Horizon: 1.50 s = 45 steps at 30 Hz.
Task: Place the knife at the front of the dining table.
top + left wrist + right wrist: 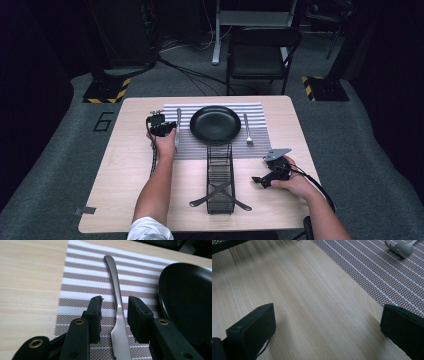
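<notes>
The wooden surface (125,170) carries a striped placemat (255,112) at its far middle, and on the mat sits a black plate (215,124), shallow, round and with nothing on it. Nearer the person stands a black wire caddy (220,180), long and narrow, with two dark strips crossed over its near end; whether anything lies in it I cannot tell from above.

A fork (247,131) lies on the mat just right of the plate, tines toward the person. On the plate's other side lies the table knife (117,307), lengthwise on the mat, close to the plate's rim but apart from it.

The left tool (114,315) is released: its pads stand either side of the knife where handle meets blade, with a gap at each side, so the knife rests on the mat rather than in a grip. The right tool (327,325) hangs wide apart over bare wood at the mat's near right corner, grasping nothing.

The knife looks like brushed steel: stiff, fairly light, thin and likely slippery, and it lies flat, leaving little to get under. The thicker handle seems the better place to pinch it, across its narrow width.
</notes>
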Motion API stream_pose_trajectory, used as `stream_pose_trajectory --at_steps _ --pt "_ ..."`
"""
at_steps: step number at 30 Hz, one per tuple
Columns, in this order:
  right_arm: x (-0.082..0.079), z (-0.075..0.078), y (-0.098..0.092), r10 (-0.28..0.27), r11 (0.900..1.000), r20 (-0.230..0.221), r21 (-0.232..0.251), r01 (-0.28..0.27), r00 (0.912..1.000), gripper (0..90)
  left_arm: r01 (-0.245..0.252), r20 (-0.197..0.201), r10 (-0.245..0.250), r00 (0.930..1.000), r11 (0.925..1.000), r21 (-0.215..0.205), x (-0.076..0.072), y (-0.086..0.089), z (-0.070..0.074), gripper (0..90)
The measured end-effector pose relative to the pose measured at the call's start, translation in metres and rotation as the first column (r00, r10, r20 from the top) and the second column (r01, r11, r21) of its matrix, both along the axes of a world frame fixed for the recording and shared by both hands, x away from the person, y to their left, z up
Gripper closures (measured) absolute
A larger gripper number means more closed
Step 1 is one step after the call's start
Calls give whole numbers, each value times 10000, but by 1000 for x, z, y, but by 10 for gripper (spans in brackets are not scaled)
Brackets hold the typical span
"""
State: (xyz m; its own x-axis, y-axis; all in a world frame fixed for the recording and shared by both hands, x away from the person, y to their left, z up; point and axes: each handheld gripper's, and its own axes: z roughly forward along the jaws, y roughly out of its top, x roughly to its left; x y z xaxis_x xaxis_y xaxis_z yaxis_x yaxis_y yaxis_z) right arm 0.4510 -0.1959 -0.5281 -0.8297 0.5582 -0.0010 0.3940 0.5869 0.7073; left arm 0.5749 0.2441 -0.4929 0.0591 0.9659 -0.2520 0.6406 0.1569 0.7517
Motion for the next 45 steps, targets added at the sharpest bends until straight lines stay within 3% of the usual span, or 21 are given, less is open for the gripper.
stream_pose_trajectory --at_steps 9,14,19,37,44,45 --pt "0 0 0 -6 10000 4 3 6 10000 0 620 648 -629 9959 9979 165 -21 12 36 601" --pt "0 0 0 -7 10000 5 8 7 10000 0 1245 762 -1285 9888 9907 543 -35 14 55 585" --pt "0 0 0 -10 10000 5 8 10 10000 0 1526 1013 -1578 9823 9866 577 -51 17 65 579" --pt "0 0 0 -19 10000 1 12 19 10000 0 2436 1042 -2526 9620 9656 912 -97 29 75 545" --pt "0 0 0 -15 10000 3 10 15 10000 0 2958 964 -3064 9470 9489 1103 -115 28 70 519" --pt "0 0 0 -17 10000 4 11 17 10000 0 3067 891 -3182 9438 9439 1224 -117 28 70 514"
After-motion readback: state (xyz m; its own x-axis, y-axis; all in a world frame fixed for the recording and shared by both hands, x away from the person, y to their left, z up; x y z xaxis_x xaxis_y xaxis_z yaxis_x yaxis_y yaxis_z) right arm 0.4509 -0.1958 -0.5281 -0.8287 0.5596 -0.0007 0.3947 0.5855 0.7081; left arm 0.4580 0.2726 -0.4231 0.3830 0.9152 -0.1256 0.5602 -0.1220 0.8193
